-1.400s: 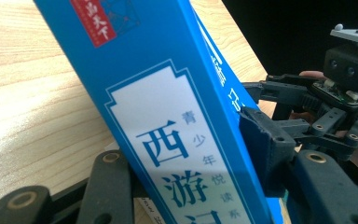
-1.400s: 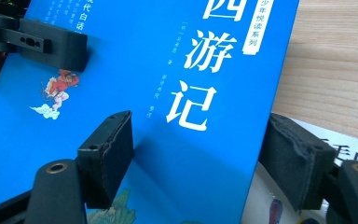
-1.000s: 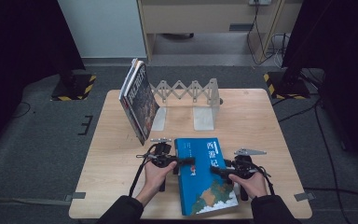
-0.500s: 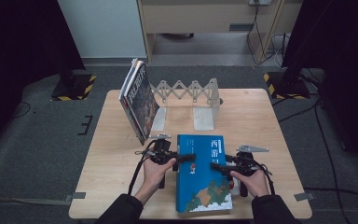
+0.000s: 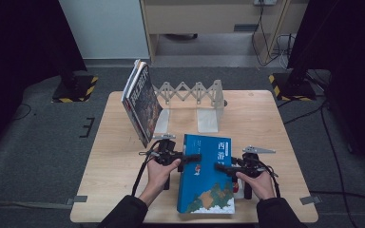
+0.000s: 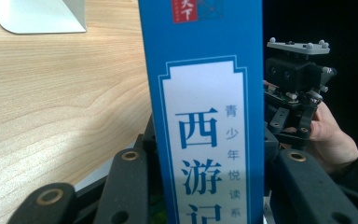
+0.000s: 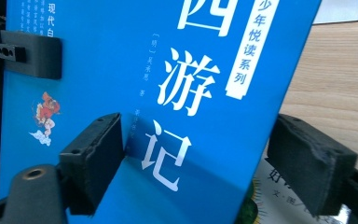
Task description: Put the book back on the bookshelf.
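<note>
A thick blue book (image 5: 204,190) with white Chinese title characters is held between my two grippers near the table's front edge. My left gripper (image 5: 192,157) is shut on its spine side, and its jaws have just been closing. In the left gripper view the spine (image 6: 209,116) stands upright between the two black jaws, with the left gripper (image 6: 209,163) clamped across it. My right gripper (image 5: 223,167) is shut on the opposite edge. One pad of the right gripper (image 7: 200,149) lies on the blue cover (image 7: 121,56) and the other sits behind the book's edge. Its jaws have just closed a little.
A white book (image 5: 238,190) lies under the blue one's right side. An accordion-style rack with white bookends (image 5: 195,95) stands at the back of the wooden table (image 5: 119,190). Several books (image 5: 140,102) lean against its left end. Dark floor surrounds the table.
The blue book's near end has swung to the left, so it now lies squarer to the table edge. Both hands have stayed almost in place.
</note>
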Demonstrator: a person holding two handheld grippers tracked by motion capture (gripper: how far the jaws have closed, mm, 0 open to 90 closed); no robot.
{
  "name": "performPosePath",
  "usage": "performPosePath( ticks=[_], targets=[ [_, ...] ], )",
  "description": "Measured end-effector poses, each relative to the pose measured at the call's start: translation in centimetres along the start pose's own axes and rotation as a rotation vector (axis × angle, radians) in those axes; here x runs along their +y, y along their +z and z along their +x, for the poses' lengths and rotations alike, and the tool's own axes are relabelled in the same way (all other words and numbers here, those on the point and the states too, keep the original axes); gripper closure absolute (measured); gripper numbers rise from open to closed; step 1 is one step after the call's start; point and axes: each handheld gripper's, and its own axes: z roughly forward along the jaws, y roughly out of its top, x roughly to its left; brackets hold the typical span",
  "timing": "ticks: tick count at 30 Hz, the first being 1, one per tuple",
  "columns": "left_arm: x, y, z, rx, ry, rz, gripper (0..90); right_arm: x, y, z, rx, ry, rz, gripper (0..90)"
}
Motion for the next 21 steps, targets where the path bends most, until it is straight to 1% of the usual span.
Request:
performPosePath(
  ticks=[1, 4, 6, 9, 13, 15, 16, 17, 19, 21],
  targets=[
    [0.1, 0.0, -0.1, -0.001, 0.002, -0.006, 60.4, 0.1, -0.1, 0.0, -0.002, 0.003, 0.004, 20.8],
    [0.6, -0.1, -0.4, -0.003, 0.026, -0.024, 60.7, 0.6, -0.4, 0.1, -0.007, -0.013, 0.002, 23.1],
    [1.1, -0.2, -0.7, -0.004, 0.054, -0.042, 60.9, 1.0, -0.6, 0.2, -0.011, -0.029, -0.015, 24.5],
    [1.6, -0.2, -1.1, -0.006, 0.086, -0.062, 61.0, 1.5, -1.0, 0.3, -0.015, -0.051, -0.045, 26.8],
    [2.2, -0.3, -1.4, -0.005, 0.109, -0.077, 61.0, 2.4, -1.4, 0.6, -0.036, -0.086, -0.045, 28.4],
    [2.3, -0.3, -1.4, -0.008, 0.112, -0.086, 61.0, 2.7, -1.7, 0.7, -0.046, -0.110, -0.055, 29.7],
    [2.3, -0.3, -1.4, -0.012, 0.117, -0.094, 61.0, 2.7, -1.7, 0.7, -0.046, -0.110, -0.055, 29.7],
    [2.2, -0.4, -1.4, -0.010, 0.130, -0.103, 60.9, 2.9, -1.9, 0.9, -0.052, -0.126, -0.070, 31.5],
    [2.2, -0.4, -1.4, -0.008, 0.138, -0.103, 60.8, 2.9, -1.9, 0.9, -0.056, -0.135, -0.076, 31.6],
    [2.0, -0.4, -1.5, -0.001, 0.156, -0.101, 60.6, 2.7, -1.9, 1.0, -0.062, -0.149, -0.081, 32.2]
  ],
)
